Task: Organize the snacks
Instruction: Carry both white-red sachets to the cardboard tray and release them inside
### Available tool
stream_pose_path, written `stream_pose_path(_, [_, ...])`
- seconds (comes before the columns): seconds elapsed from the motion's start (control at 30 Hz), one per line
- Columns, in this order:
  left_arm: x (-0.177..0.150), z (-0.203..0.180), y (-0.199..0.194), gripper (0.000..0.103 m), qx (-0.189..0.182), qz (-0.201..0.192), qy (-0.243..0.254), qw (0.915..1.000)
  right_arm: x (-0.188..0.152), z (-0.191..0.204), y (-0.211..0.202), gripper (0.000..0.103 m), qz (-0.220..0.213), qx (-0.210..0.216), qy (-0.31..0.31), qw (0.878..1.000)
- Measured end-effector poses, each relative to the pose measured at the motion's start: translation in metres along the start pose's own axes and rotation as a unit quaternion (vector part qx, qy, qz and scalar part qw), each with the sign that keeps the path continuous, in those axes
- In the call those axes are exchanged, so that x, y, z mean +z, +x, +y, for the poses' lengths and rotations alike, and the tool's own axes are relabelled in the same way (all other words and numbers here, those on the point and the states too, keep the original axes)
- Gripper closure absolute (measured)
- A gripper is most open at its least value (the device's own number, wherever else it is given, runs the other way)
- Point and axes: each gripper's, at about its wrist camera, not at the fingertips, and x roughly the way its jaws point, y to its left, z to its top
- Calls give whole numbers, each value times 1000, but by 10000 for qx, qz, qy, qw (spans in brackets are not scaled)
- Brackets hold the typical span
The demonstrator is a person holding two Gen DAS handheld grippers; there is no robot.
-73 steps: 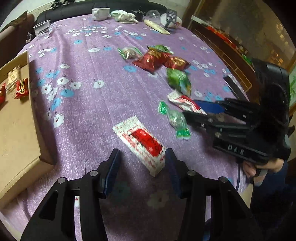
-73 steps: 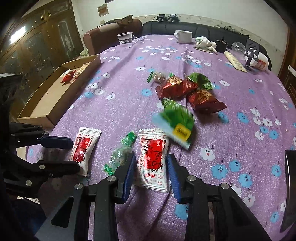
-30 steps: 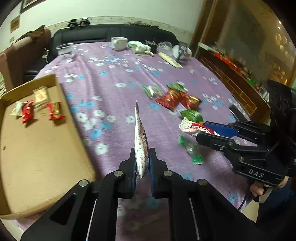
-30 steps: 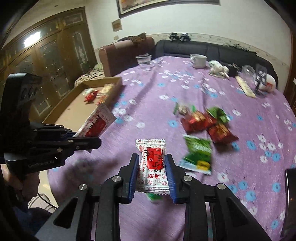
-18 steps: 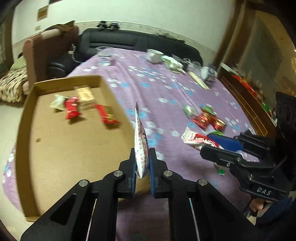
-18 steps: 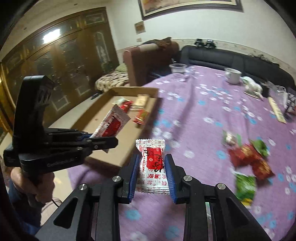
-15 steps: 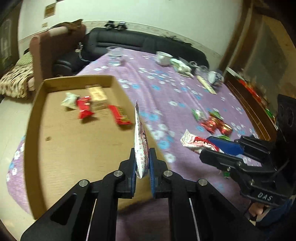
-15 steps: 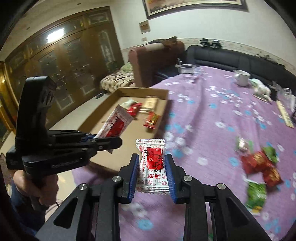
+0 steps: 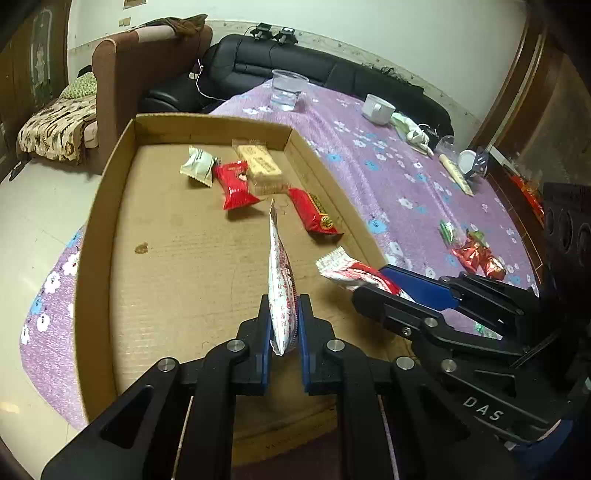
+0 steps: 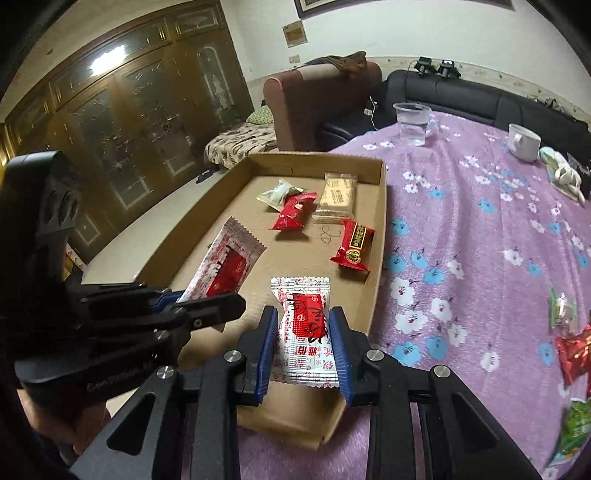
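Each tool is clamped on a red-and-white sachet over the cardboard box (image 9: pixel 110 206): left tool (image 9: pixel 283 334) pinches its sachet (image 9: pixel 279 273) edge-on, right tool (image 10: pixel 303 345) grips its sachet (image 10: pixel 304 325) flat. Light, crinkly, probably slippery film; a lower-edge hold seems best

A dark wooden cabinet (image 10: pixel 122 122) with glazed doors was seen along the left wall, a ceiling light mirrored in its glass. A brown armchair (image 10: pixel 317 99) and a black sofa (image 10: pixel 472 96) were placed at the far side, below a white wall (image 9: pixel 388 33). Pale floor tiles (image 9: pixel 33 214) were visible at left.
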Motion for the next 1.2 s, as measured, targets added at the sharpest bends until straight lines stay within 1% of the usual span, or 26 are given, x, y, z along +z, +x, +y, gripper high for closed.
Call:
stream_pose_path(0.17, [-2,2,9,93,-13,119,-34,9999,-7,-3,13,74,105,76,3,9999])
stream_pose_path(0.3, [-3,1,14,93,-45,203,-61,9998,-9,0,13,74,21,33,-103,9999])
stream_pose_path(0.53, [-3,-1,13,93,4,183,-34,9998,-12,0,10,73,-28,106,-106,9999])
stream_pose_path(0.73, [-4,-1,14,92,-6,203,-69,9998,-13,-2,7,73,-76,152,-37,9998])
stream_pose_path(0.9, [-4,-1,13,92,-33,252,-97,9996,-14,-3,2,73,-181,96,-7,9998])
stream_pose_path(1.0, [-4,-3,12,92,-36,263,-74,9996,-12,-4,-4,71,-211,-53,36,9998])
stream_pose_path(1.1, [-3,-5,8,92,-168,251,-45,9995,-8,-11,-12,71,-225,-63,210,9995])
stream_pose_path(1.13, [-3,-7,6,91,-211,257,-17,9994,-6,-15,-18,71,-239,-46,316,9992])
stream_pose_path(1.2, [-3,-13,4,80,-340,281,70,9990,-4,-23,-28,71,-261,-14,522,9983])
